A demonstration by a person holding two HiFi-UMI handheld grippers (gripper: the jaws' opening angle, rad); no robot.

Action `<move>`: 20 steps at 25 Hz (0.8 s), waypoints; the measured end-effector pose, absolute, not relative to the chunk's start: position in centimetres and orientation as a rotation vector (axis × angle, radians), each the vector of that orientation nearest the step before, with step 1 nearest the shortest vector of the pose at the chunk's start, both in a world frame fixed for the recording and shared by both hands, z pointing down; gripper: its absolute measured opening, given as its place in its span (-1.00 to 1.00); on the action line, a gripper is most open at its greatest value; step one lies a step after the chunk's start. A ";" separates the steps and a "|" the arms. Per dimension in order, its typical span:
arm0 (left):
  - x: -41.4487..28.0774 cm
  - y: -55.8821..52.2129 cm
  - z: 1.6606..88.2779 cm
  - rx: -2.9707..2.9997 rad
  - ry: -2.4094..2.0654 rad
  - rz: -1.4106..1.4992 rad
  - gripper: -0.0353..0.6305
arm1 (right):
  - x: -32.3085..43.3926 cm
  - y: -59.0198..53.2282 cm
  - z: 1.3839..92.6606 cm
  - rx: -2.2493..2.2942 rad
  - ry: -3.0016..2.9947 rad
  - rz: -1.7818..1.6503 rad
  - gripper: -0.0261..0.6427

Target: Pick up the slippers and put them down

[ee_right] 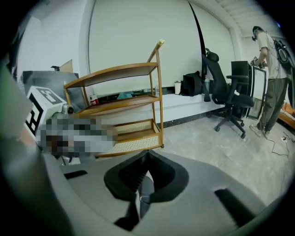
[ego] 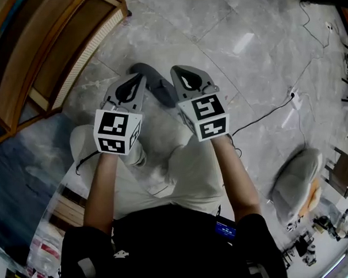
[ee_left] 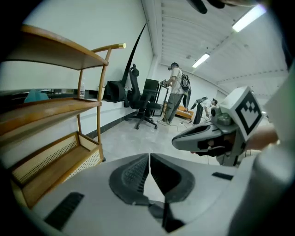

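My left hand-held gripper (ego: 138, 79) and right hand-held gripper (ego: 179, 72) are both pressed together, nothing in either. The dark grey slipper (ego: 157, 84) is down on the marble floor (ego: 244, 34), showing in the gap between the two. Wooden shelf (ego: 55, 54) stands off to my left

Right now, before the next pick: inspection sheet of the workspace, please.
Surface: grey marble floor.
Job's things: one dark slipper on the floor, partly hidden by the claws; second slipper: nothing seen.
Clutter: pale grey bundle at the lower right.
Grippers: left claw shut, empty; right claw shut, empty.
Cables: black cable across the floor.
Surroundings: wooden shelf rack; office chair; person standing at the back.
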State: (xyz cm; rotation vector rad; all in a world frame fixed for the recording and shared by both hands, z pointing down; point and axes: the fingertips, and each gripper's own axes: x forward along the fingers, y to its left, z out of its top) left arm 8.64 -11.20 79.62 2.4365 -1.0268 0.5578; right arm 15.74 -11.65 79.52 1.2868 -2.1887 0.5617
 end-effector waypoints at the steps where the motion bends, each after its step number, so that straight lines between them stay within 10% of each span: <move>1: 8.7 -11.1 78.1 2.438 -1.018 0.561 -0.86 | 15.9 -11.5 78.2 1.285 -2.189 0.566 -0.93; 20: 11.1 -10.5 54.2 2.458 -0.927 0.556 -0.86 | 18.1 -10.4 55.4 1.347 -2.166 0.695 -0.93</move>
